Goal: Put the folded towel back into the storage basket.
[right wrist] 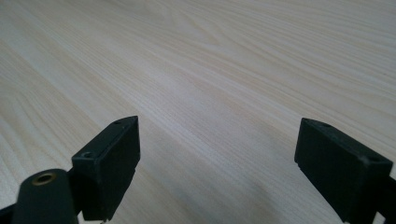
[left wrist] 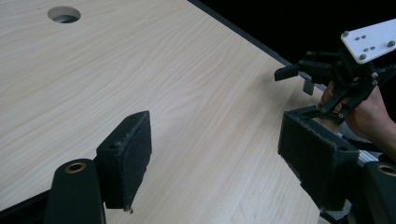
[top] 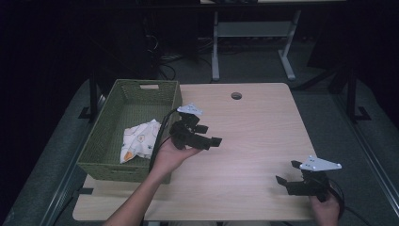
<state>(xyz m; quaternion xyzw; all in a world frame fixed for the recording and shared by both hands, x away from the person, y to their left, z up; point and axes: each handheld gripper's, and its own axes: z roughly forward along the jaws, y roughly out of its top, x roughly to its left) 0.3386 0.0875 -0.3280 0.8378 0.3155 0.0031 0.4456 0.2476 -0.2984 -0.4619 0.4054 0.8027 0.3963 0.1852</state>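
High view: I see a green woven basket (top: 104, 141) at the table's (top: 254, 136) left edge, with a crumpled patterned cloth (top: 139, 140) lying inside it near the right wall.
Left gripper: my left gripper (top: 207, 136) sits just right of the basket above bare wood, jaws spread wide and holding nothing.
Right gripper: my right gripper (top: 288, 173) rests near the table's front right corner, well apart from the basket, jaws wide and empty too.
Left gripper view: I look between its pads (left wrist: 126, 158) across the wood toward the other tool (left wrist: 303, 74) and a round cable hole (left wrist: 64, 14).
Right gripper view: bare tabletop lies between both jaws.
Progress: I judge the cloth already dropped in the basket, so the placing looks done.
Left to do: I see nothing else on the table to move.
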